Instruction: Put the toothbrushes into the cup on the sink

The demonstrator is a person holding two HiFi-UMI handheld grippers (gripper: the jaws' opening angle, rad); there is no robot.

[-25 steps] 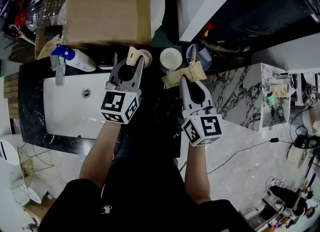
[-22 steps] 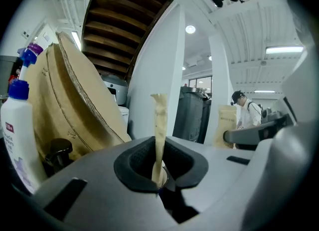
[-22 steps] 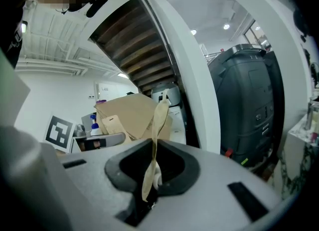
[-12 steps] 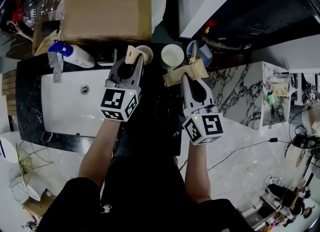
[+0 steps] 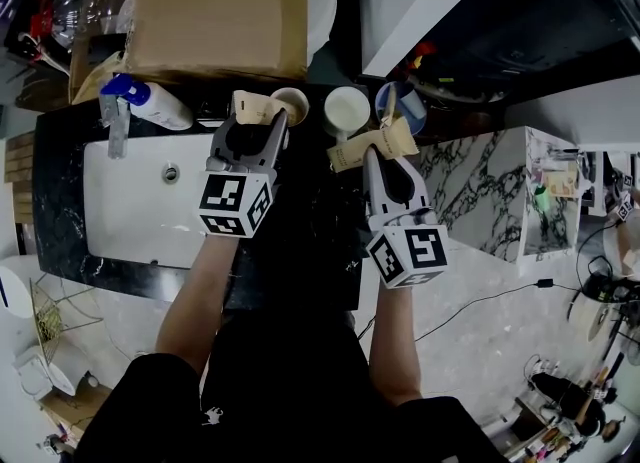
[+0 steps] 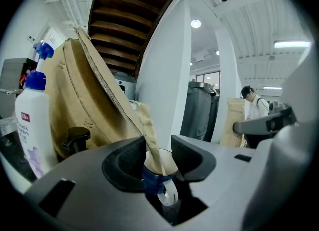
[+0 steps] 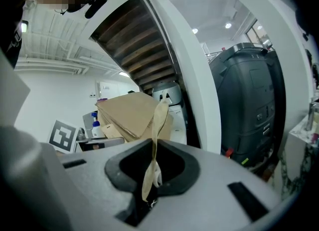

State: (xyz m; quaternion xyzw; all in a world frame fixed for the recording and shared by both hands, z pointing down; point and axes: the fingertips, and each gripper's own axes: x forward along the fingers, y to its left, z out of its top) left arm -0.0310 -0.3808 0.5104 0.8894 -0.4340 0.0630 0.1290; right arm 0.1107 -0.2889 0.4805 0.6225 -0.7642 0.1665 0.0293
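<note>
We wear a black top (image 5: 290, 381), and our grey left gripper (image 5: 257, 127) and right gripper (image 5: 374, 159) each carry a cube (image 5: 237, 206) of black-and-white square markers.

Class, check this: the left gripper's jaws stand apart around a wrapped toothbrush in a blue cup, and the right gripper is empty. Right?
No. The right gripper is not empty: the right gripper view shows it shut on a paper-wrapped toothbrush. The rest holds: the left gripper, whose jaws have just been opening, frames the other wrapped toothbrush in the blue cup.
</note>
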